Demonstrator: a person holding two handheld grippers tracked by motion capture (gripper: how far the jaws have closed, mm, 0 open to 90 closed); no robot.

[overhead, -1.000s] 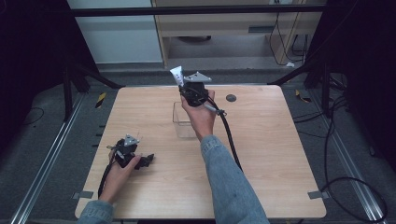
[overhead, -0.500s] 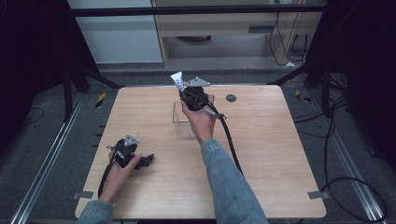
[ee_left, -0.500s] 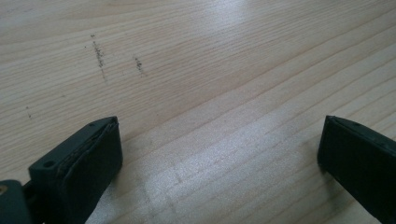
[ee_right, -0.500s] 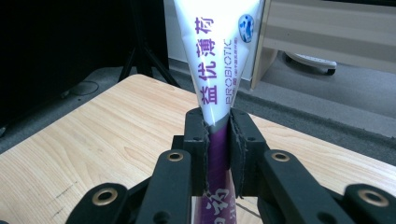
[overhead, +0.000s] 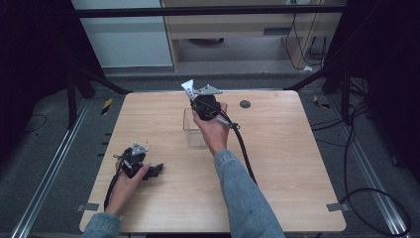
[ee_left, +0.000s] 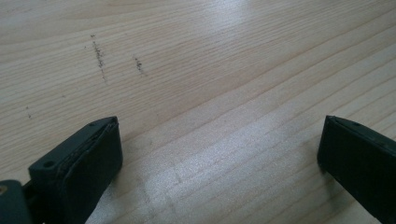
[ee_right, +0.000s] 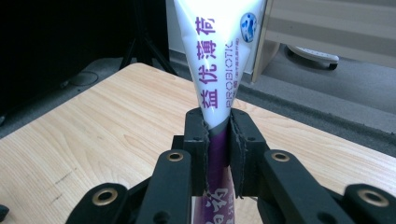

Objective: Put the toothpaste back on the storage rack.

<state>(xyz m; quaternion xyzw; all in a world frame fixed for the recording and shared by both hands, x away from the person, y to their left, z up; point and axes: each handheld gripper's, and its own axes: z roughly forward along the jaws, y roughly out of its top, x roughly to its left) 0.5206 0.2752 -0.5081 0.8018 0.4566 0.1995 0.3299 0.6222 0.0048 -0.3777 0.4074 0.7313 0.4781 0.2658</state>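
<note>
My right gripper [ee_right: 217, 125] is shut on a white and purple toothpaste tube [ee_right: 219, 56], whose flat crimped end fans out beyond the jaws. In the high view the right gripper [overhead: 198, 96] holds the tube [overhead: 188, 89] up above the far middle of the wooden table [overhead: 277, 163], just over a clear plastic box [overhead: 194, 130]. My left gripper [overhead: 153, 171] rests on the table near the front left with a hand around it. Its jaws stand wide apart over bare wood [ee_left: 210, 116], with nothing between them.
A small dark round disc [overhead: 244, 104] lies on the table to the right of the right gripper. A black cable [overhead: 245, 153] trails from the right gripper along the forearm. Dark frame posts and a floor with cables surround the table.
The right gripper with the tube has shifted slightly over the clear box. The left gripper has stayed in place.
</note>
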